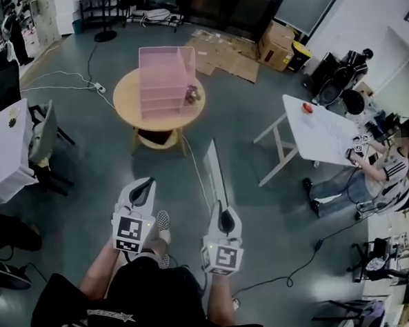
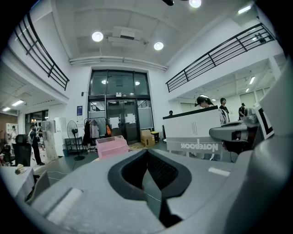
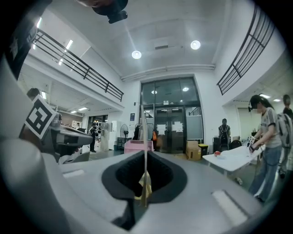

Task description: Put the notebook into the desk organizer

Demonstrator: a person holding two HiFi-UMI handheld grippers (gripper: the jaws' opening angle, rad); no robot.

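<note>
The thin white notebook point(image 1: 215, 174) stands edge-up, clenched in the right tongs point(image 1: 220, 210), its long axis aimed ahead toward the pink plastic desk organizer point(image 1: 163, 82) on the round wooden desk point(image 1: 126, 96), well apart; the left tongs point(image 1: 143, 192) are clenched on nothing.

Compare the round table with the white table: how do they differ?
The round table is tan wood and bears the pink organizer; the white table is rectangular and bears a small red thing. The round table has a lower shelf; the white table stands on slanted legs. Both stand on the grey floor.
</note>
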